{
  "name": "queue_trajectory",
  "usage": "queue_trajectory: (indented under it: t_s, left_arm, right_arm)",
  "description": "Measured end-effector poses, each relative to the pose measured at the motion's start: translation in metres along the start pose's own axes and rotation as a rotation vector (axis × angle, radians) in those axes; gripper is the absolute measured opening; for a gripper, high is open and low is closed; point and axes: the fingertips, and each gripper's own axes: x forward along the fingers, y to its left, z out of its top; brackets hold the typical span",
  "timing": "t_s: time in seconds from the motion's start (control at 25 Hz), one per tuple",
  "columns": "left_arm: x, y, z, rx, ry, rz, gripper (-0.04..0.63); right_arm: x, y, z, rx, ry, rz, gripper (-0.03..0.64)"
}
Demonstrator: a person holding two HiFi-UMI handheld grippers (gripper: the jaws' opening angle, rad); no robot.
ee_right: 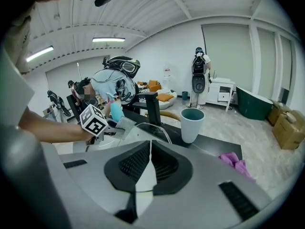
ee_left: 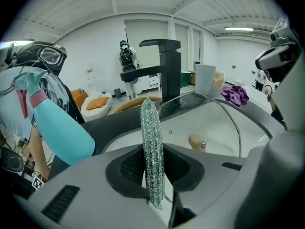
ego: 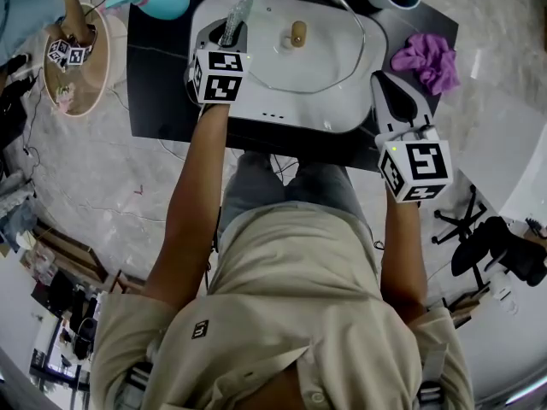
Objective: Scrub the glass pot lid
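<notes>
Glass pot lid [ego: 329, 58] with a wooden knob [ego: 298, 34] lies flat in the white sink [ego: 342, 111] on the black table [ego: 158, 75]. Our left gripper [ego: 232, 31] is at the sink's left side, jaws clamped on a silvery mesh scouring pad [ee_left: 152, 142] that reaches the lid's rim. Our right gripper [ego: 382, 79] hovers at the sink's right edge, jaws together and empty, clear of the lid.

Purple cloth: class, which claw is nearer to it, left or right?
Right. The right claw is just beside the purple cloth, shut and empty; the left claw, gripping a scouring pad, is across the glass lid from it.
</notes>
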Motion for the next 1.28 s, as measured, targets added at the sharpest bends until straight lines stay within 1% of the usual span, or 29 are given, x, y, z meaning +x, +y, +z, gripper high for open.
queue_trajectory:
  t_s: [0.36, 0.72, 0.76, 0.84, 1.12, 1.2, 1.28]
  left_arm:
    - [0.011, -0.012, 0.0, 0.019, 0.014, -0.004, 0.087]
    - [0.018, -0.033, 0.009, 0.031, 0.005, -0.007, 0.087]
    - [0.02, -0.04, 0.01, 0.037, 0.007, -0.02, 0.087]
    - [0.027, -0.064, 0.012, 0.066, 0.015, -0.069, 0.087]
    - [0.047, -0.193, 0.02, 0.215, 0.036, -0.307, 0.087]
    - [0.05, -0.221, 0.022, 0.256, 0.038, -0.354, 0.087]
    - [0.052, -0.237, 0.023, 0.283, 0.041, -0.375, 0.087]
  right_arm:
    - [-0.006, -0.014, -0.013, 0.025, 0.002, -0.02, 0.028]
    - [-0.014, -0.03, -0.031, 0.07, 0.003, -0.045, 0.028]
    - [-0.014, -0.031, -0.032, 0.075, 0.003, -0.048, 0.028]
    - [-0.016, -0.035, -0.036, 0.083, 0.004, -0.054, 0.028]
    - [-0.022, -0.048, -0.048, 0.105, 0.009, -0.075, 0.028]
    - [-0.023, -0.051, -0.051, 0.11, 0.01, -0.08, 0.028]
    - [-0.024, -0.054, -0.052, 0.115, 0.01, -0.084, 0.028]
